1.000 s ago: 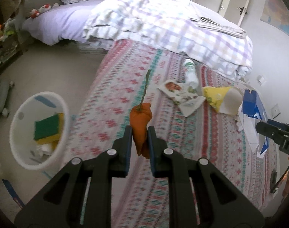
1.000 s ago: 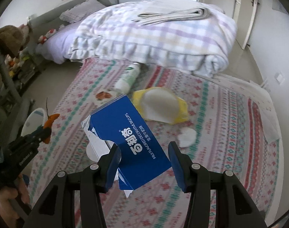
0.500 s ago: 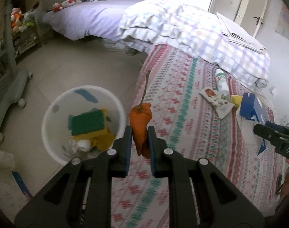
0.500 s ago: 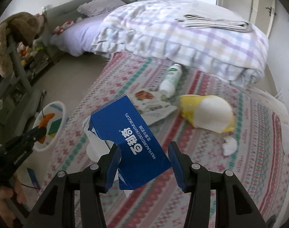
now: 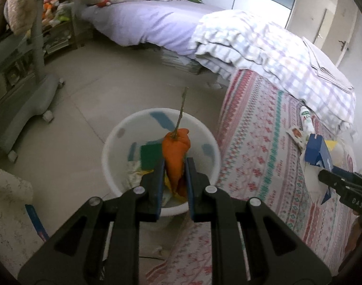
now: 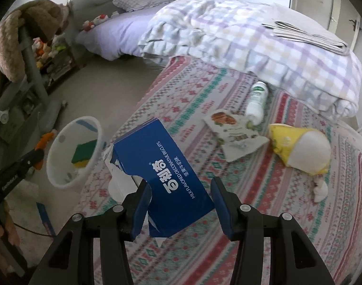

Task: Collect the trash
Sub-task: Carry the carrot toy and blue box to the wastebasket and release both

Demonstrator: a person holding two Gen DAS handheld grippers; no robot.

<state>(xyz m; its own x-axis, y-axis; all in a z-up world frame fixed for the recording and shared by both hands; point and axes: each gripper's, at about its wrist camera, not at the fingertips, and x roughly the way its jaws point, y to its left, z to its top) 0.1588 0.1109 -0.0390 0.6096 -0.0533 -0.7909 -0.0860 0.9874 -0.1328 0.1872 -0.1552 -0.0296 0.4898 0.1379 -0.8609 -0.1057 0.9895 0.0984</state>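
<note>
Change since a second ago: both hands have carried their loads sideways off the patterned rug, so the left gripper (image 5: 173,169) now hangs over the white bin (image 5: 119,166), which earlier lay off to its left
Left tool: jaws pinch an orange pepper-like scrap (image 5: 176,156) with a long dry stem pointing up; it sits right above the bin's mouth
Right tool: the right gripper (image 6: 181,204) clamps a torn blue biscuit box (image 6: 161,166) between its pads, held above the rug's near edge, just right of the bin
Bin: round, white, standing on the bare floor against the rug's edge; inside lie a green and yellow sponge (image 6: 83,153) and some pale crumpled bits, which blur keeps me from naming
Floor: pale grey tile (image 5: 90,87), smooth, running from the bin to the bed
Rug: patterned rug (image 6: 204,90) in red, teal and cream bands, spread beside the bed
Trash still on the rug: a white bottle (image 6: 257,99) lying on its side, a printed flat wrapper (image 6: 233,130) touching it, a yellow and white pouch (image 6: 299,147) near them, a small white wad (image 6: 321,190) just beyond
Bed: lilac sheet (image 5: 145,23), a checked pillow, a heaped plaid quilt (image 6: 228,28) with folded newspapers (image 6: 304,35) on top
Room edges: a grey wheeled stand (image 5: 26,109) and a shelf of soft toys (image 6: 45,47) at left, pale wardrobe doors behind the bed
</note>
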